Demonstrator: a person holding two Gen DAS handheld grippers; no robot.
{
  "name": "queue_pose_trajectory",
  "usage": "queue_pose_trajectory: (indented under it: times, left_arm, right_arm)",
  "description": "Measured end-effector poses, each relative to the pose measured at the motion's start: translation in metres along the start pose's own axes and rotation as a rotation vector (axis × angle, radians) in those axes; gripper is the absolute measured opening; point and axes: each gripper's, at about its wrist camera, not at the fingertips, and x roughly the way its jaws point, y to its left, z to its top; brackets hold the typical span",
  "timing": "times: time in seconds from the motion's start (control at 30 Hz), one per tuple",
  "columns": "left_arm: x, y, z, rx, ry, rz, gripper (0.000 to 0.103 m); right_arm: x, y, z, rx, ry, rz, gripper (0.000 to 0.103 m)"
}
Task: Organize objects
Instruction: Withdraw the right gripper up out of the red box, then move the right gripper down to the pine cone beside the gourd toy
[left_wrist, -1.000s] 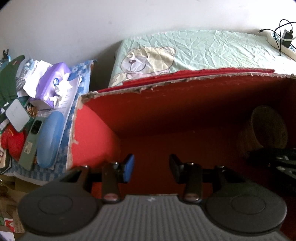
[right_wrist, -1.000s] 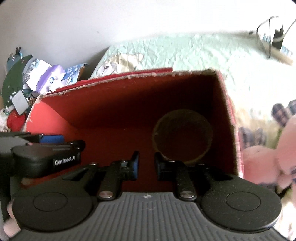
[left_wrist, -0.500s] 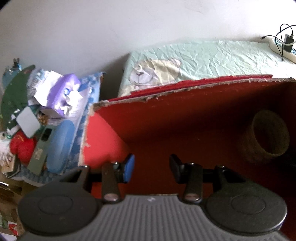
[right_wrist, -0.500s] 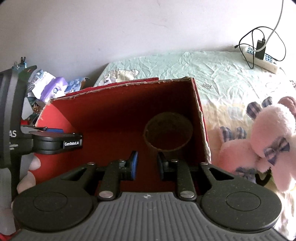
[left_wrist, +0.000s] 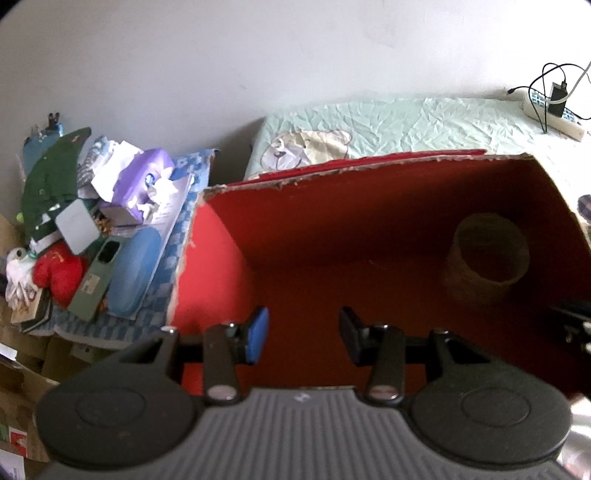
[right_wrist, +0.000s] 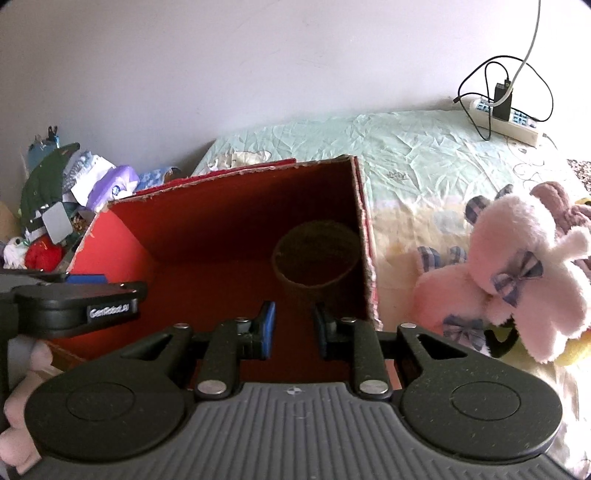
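Note:
A red open cardboard box (left_wrist: 332, 206) (right_wrist: 207, 218) stands on the bed. A small woven basket (left_wrist: 487, 254) (right_wrist: 316, 254) sits upright inside it at the right. My left gripper (left_wrist: 301, 334) is open and empty above the box's near side. My right gripper (right_wrist: 293, 330) is open and empty above the box's near right corner, in front of the basket. A pink plush bunny (right_wrist: 517, 273) lies on the bed right of the box. The left gripper's body (right_wrist: 74, 306) shows at the left of the right wrist view.
A cluttered side table left of the box holds a purple tissue pack (left_wrist: 142, 184), a blue case (left_wrist: 131, 273), a green phone (left_wrist: 96, 277) and a red plush (left_wrist: 55, 273). A power strip (right_wrist: 506, 118) with cables lies at the bed's far right by the wall.
Both grippers have pulled back and up from the box; more of the box, bed and bunny shows. The right gripper's jaws have opened wider. The basket stays in the box.

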Motion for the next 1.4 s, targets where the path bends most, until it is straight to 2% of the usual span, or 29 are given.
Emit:
queue_pose_trajectory:
  times: [0.27, 0.6, 0.8, 1.2, 1.4]
  left_arm:
    - [-0.042, -0.005, -0.015, -0.023, -0.040, 0.038, 0.054]
    - [-0.067, -0.022, -0.033, -0.053, -0.026, 0.058, 0.056]
    - [-0.082, -0.031, -0.043, -0.068, -0.020, 0.060, 0.063]
    - [-0.096, -0.059, -0.053, -0.068, 0.010, 0.088, 0.070]
    - [-0.093, -0.071, -0.061, -0.071, 0.045, 0.112, 0.072]
  right_arm:
    - [-0.022, -0.010, -0.007, 0.001, -0.021, 0.073, 0.024]
    - [-0.037, -0.017, -0.012, -0.053, -0.022, 0.144, 0.024]
    - [-0.048, -0.025, -0.017, -0.070, -0.027, 0.183, 0.024]
    - [-0.064, -0.045, -0.027, -0.067, -0.040, 0.282, 0.024]
    - [-0.063, -0.061, -0.036, -0.041, -0.019, 0.314, 0.024]
